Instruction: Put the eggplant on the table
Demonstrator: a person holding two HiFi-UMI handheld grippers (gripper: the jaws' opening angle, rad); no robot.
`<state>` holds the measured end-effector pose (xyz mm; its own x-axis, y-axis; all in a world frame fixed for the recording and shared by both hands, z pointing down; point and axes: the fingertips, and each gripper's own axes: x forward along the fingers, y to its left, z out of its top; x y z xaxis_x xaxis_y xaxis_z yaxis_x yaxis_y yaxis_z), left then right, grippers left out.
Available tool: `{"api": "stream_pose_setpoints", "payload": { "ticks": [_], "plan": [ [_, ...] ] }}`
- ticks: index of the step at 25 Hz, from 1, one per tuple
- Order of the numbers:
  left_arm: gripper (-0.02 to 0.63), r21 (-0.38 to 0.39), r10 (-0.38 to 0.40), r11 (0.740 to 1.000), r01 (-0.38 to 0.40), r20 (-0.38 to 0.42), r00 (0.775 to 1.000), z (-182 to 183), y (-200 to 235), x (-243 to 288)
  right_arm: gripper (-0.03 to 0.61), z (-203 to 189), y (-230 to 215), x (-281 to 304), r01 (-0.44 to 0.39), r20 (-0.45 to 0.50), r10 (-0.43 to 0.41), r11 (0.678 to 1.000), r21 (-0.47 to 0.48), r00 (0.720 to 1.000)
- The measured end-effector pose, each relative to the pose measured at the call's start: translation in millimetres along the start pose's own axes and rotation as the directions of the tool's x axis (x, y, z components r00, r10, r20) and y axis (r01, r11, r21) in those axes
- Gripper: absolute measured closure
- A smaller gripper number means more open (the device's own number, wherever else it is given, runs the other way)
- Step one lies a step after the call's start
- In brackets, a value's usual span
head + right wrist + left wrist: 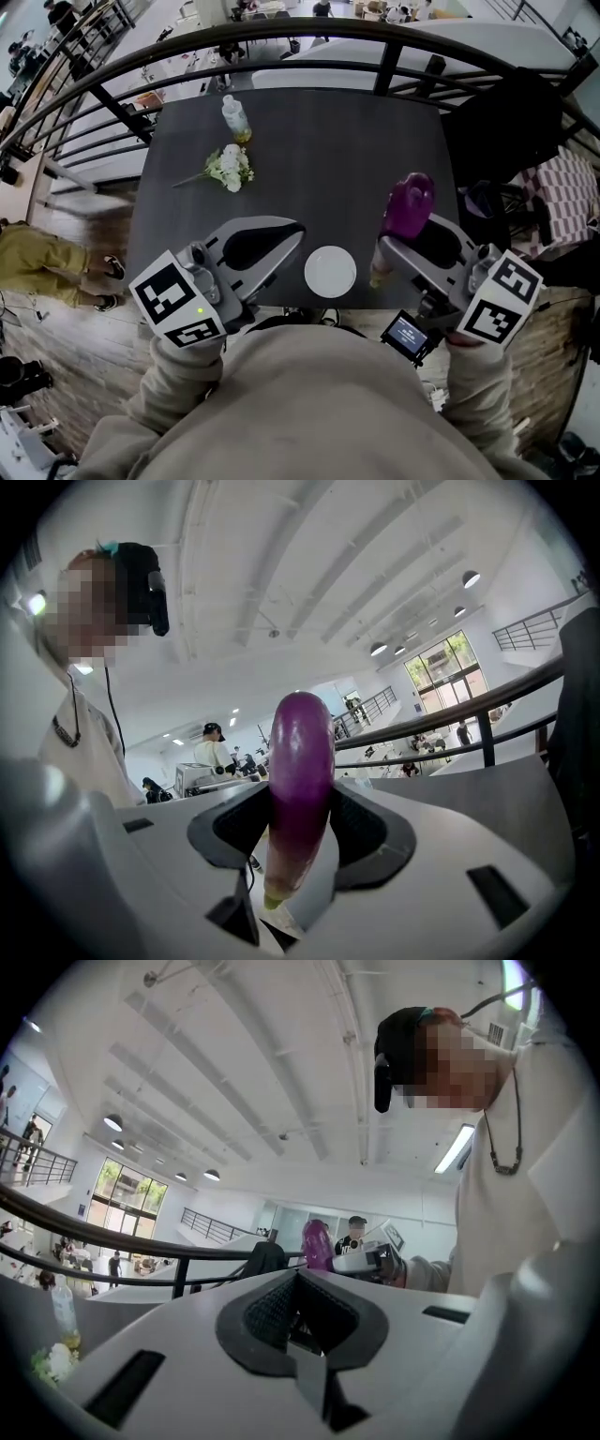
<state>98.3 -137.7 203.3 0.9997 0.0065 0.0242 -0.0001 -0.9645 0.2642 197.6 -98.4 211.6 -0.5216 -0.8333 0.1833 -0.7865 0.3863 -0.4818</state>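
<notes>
Two grippers show at the bottom of the head view, one in each hand, with pale sleeves (183,375) behind them. The left gripper (298,231) is at lower left. Its fingers (253,1312) are closed tip to tip, and nothing is between them. The right gripper (388,246) is at lower right, with a small lit screen (407,333) by its back end. Its fingers (375,836) are spread and squeeze the eggplant (408,202) from both sides. The eggplant is purple and stands almost upright, with its green stalk end down and its round end up. It is over the near right part of the dark worktop (319,159). I cannot tell if its low end touches the worktop.

A round white plate (330,271) lies on the worktop between the two grippers. It is just beside the eggplant's low end, to the left of it.

Farther up, in the left half of the worktop, lies a little bunch of white flowers (229,169). Behind it, near the far edge, is a small bottle (235,120). Both are well apart from the eggplant.

A black railing (309,36) curves around the far side of the worktop. At the right of the frame, a big black bundle (511,122) and a checked cloth (562,197) sit beside the worktop. At the far left, someone's legs (37,262) rest on the wood floor.
</notes>
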Motion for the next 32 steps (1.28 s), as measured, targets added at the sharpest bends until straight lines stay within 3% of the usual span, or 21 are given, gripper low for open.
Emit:
{"api": "stream_pose_setpoints", "payload": {
  "ticks": [7,22,32],
  "plan": [
    [0.609,0.03,-0.046,0.999,0.045,0.031,0.998,10.2,12.0,-0.1,0.368,12.4,3.1,7.7,0.04,0.038,-0.039,0.998,-0.039,0.999],
    [0.609,0.071,-0.066,0.996,0.061,0.07,0.995,31.9,2.4,-7.0,0.368,31.5,22.7,11.9,0.019,0.055,-0.014,0.996,-0.087,0.998],
    [0.609,0.019,-0.036,0.999,0.035,0.088,0.995,23.4,20.1,-11.2,0.368,23.0,16.5,31.5,0.0,-0.006,-0.001,0.998,-0.067,1.0]
  ]
}}
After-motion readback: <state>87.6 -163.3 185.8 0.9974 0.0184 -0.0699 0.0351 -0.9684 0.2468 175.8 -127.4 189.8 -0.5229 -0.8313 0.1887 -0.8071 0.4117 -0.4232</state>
